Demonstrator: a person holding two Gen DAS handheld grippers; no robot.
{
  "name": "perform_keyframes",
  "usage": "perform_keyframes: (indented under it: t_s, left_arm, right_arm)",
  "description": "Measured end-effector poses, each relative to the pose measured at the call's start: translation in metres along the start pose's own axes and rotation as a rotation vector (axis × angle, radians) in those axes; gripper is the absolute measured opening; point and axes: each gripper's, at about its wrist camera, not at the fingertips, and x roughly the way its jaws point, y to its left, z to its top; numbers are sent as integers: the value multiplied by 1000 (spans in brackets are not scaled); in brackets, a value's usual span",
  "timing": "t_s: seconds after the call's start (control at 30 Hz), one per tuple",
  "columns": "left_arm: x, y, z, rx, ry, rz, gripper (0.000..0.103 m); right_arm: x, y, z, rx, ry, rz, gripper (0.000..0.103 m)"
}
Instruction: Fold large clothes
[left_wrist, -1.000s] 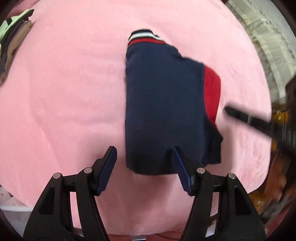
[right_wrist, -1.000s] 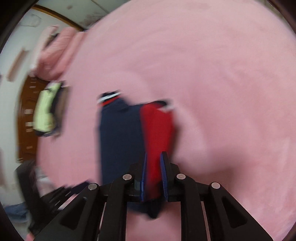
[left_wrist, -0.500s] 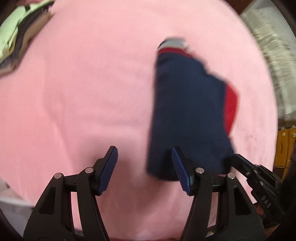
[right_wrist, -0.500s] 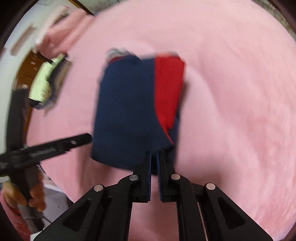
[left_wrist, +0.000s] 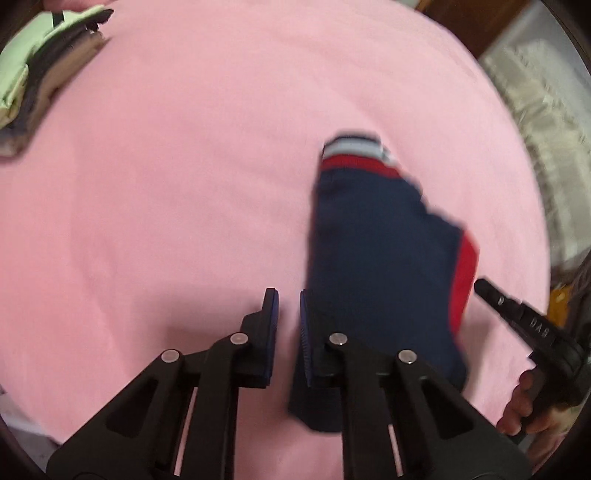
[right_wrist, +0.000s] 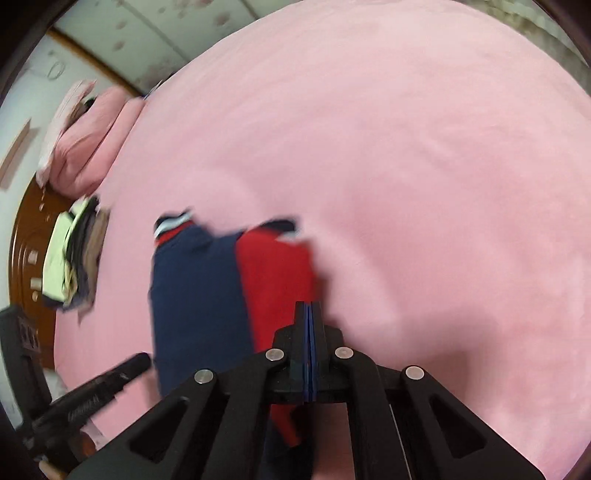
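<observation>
A navy garment with a red panel and a striped collar lies folded lengthwise on the pink bed. My left gripper hovers at its near left edge. The jaws are closing to a narrow gap, with only pink bedding showing between them. The navy cloth runs under the right finger. In the right wrist view the garment shows its red panel on the right. My right gripper is shut over that panel's right edge, and I see no cloth between the pads.
A stack of folded clothes with a pale green piece on top sits at the bed's far left, also in the right wrist view. A pink pillow lies beyond it. Dark wooden furniture borders that side. A hand holds the right gripper's handle.
The left jaws went from wide apart to a narrow gap, and that gripper slid left to the garment's left edge. The right jaws closed fully and came down by the red panel.
</observation>
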Motion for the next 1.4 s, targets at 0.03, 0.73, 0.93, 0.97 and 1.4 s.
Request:
perform_keyframes:
  t_s: [0.03, 0.73, 0.93, 0.97, 1.4]
  left_arm:
    - [0, 0, 9, -12, -7, -57, 9]
    - [-3, 20, 36, -7, 102, 141, 11]
    - [-19, 15, -10, 27, 193, 196, 53]
    - [-22, 12, -15, 46, 198, 209, 55]
    - [-56, -38, -37, 246, 187, 214, 57]
  right_arm:
    - [-1, -4, 5, 22, -7, 21, 1]
    - [16, -15, 7, 178, 69, -6, 5]
    - [-3, 4, -40, 120, 172, -25, 28]
    - [-3, 9, -48, 99, 196, -26, 28]
    - [-47, 63, -88, -110, 250, -53, 78]
